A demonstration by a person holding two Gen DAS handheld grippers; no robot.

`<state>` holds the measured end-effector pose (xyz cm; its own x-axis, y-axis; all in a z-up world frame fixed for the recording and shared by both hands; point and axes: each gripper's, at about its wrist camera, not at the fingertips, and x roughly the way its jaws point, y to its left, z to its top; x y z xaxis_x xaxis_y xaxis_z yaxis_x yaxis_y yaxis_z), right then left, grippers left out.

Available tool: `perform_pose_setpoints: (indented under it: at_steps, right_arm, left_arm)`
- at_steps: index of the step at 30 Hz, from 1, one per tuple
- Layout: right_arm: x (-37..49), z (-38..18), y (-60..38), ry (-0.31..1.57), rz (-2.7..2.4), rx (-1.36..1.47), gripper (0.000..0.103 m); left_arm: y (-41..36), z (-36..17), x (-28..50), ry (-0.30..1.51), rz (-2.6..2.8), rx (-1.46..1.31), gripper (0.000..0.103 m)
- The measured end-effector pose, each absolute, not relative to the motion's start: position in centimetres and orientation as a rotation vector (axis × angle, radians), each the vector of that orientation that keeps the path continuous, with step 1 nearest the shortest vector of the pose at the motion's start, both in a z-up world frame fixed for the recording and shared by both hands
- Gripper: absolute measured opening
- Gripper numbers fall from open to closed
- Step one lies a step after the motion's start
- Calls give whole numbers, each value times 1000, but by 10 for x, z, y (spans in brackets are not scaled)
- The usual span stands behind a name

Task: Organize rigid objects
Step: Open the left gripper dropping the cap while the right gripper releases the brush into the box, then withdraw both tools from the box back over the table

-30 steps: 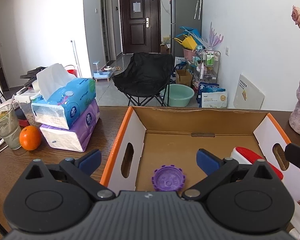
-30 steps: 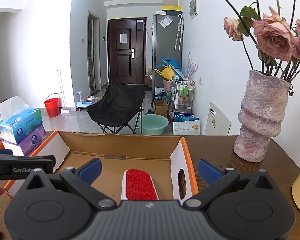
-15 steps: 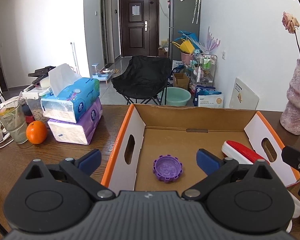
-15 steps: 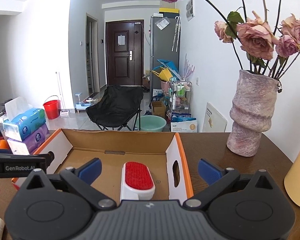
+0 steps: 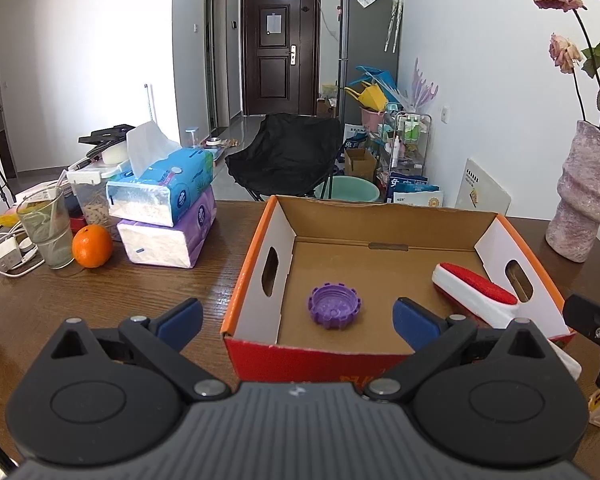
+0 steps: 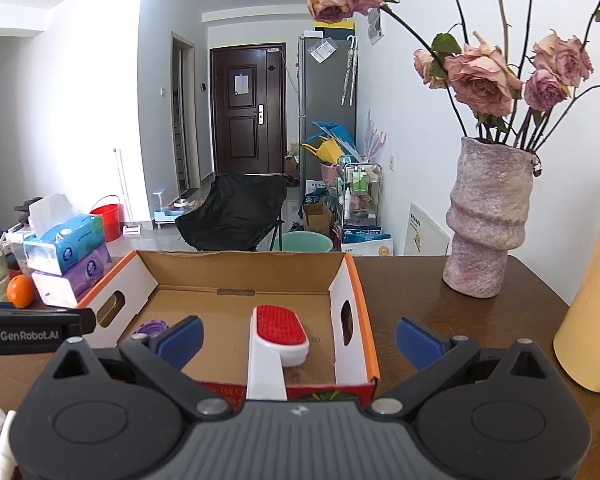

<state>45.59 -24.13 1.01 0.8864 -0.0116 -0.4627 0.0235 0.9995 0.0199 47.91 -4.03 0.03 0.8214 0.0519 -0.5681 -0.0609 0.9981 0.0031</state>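
A brown cardboard box [image 5: 384,220] is seen with white inner side walls, orange rims and a red front face. Inside it, a purple cap [image 5: 334,307] with a notched edge is shown, and a white brush [image 6: 278,336] with a red pad. Blue pads are carried on the black left tongs [image 5: 296,318] and right tongs [image 6: 298,338]. The bench [image 5: 100,300] is dark brown with wood grain. The vase [image 6: 488,220] is mottled pinkish grey.
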Motion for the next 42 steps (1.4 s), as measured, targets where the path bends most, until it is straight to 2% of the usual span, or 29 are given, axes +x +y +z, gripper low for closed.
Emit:
perform_pose_setpoints:
  at_steps: [42]
  right_arm:
    - [329, -3, -210, 502, 0, 1, 103]
  left_arm:
    - [-6, 9, 338, 596, 63, -32, 103]
